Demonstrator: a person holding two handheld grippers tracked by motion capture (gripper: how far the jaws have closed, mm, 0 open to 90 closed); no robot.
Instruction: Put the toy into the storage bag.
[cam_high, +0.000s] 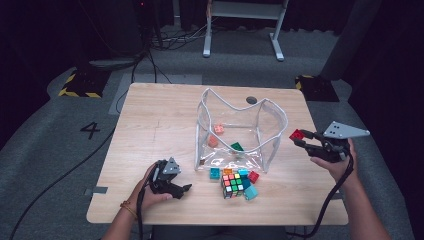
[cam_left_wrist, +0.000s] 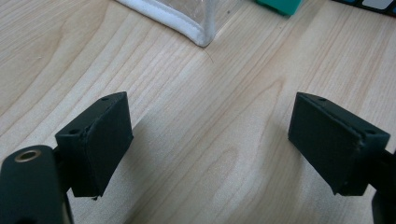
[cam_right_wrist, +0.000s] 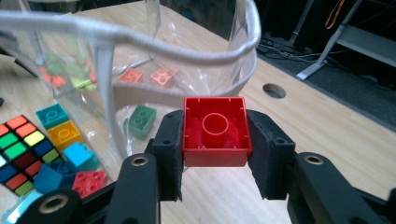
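The right hand-held gripper (cam_right_wrist: 215, 154) is clamped on a red brick (cam_right_wrist: 215, 131), raised just beside the clear bag's (cam_right_wrist: 140, 42) rim. The left hand-held gripper (cam_left_wrist: 210, 144) rests on the counter (cam_left_wrist: 210, 93), jaws wide apart and empty.

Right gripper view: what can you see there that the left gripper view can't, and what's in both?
Right gripper view: the right tool pinching a red brick with its hollow side facing the camera, bricks inside the clear bag, and a puzzle cube. Left gripper view: the left tool, open over bare wood, with a green brick at the top edge. Both: the table and the bag's white trim.
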